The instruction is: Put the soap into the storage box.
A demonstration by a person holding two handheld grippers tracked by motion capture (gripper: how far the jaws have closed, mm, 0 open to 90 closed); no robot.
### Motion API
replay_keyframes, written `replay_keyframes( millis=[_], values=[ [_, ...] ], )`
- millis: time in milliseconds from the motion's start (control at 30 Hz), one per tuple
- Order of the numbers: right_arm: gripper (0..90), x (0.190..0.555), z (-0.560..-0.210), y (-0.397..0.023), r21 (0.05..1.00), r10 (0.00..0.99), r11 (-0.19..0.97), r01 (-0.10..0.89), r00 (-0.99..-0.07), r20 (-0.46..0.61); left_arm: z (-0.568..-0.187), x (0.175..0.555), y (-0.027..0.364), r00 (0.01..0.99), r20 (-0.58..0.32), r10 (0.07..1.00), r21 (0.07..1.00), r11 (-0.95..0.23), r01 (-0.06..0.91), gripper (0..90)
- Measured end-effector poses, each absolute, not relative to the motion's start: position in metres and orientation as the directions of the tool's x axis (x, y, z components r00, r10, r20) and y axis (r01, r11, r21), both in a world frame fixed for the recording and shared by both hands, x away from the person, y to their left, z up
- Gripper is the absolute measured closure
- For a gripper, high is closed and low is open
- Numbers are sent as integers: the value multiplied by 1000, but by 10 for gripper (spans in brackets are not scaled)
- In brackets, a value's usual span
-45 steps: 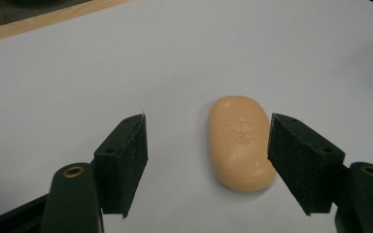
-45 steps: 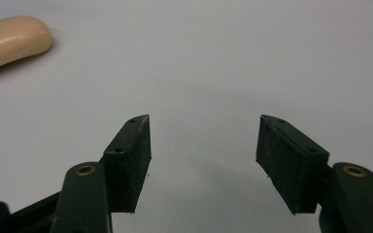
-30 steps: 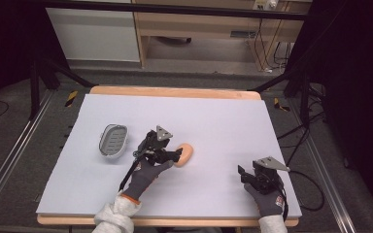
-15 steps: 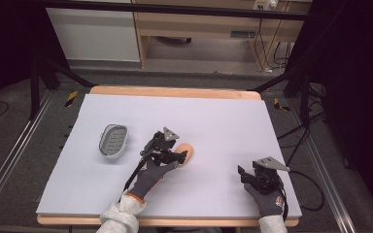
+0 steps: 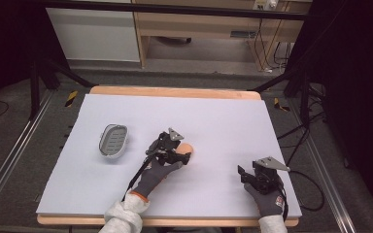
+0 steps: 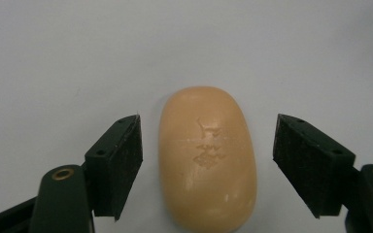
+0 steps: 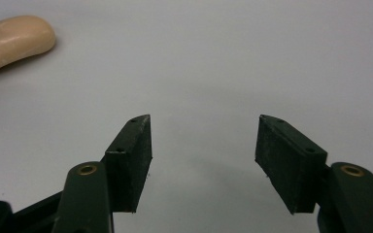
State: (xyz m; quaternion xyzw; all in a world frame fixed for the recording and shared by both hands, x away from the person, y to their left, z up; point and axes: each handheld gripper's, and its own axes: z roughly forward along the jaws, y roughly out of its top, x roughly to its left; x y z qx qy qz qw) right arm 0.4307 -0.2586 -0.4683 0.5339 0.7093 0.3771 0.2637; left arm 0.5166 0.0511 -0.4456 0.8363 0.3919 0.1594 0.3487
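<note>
A peach-coloured oval soap bar (image 5: 188, 147) lies flat on the white table sheet (image 5: 223, 116), near the middle. My left gripper (image 5: 180, 154) is open, and in the left gripper view the soap bar (image 6: 207, 158) lies between the two jaws of my left gripper (image 6: 208, 133), with a gap on each side. My right gripper (image 5: 243, 174) rests near the front right of the table. It is open with nothing between the jaws of my right gripper (image 7: 203, 131). The soap bar's end (image 7: 9, 41) shows far off at the upper left there.
A grey oval soap dish (image 5: 113, 140) with a slotted bottom sits to the left of the soap. Wooden table edges frame the sheet; a cable trails off the right gripper over the table's right side.
My left gripper has crept to the right, further over the soap bar. The right gripper and the soap dish have stayed where they were.
</note>
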Motion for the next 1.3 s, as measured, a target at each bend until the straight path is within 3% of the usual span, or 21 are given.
replay_keyframes(
  millis=[1300],
  values=[
    [414, 431, -469, -258, 813, 953, 146, 564, -302, 39, -470, 533, 39, 660, -10, 751, 625, -511, 591, 301]
  ],
)
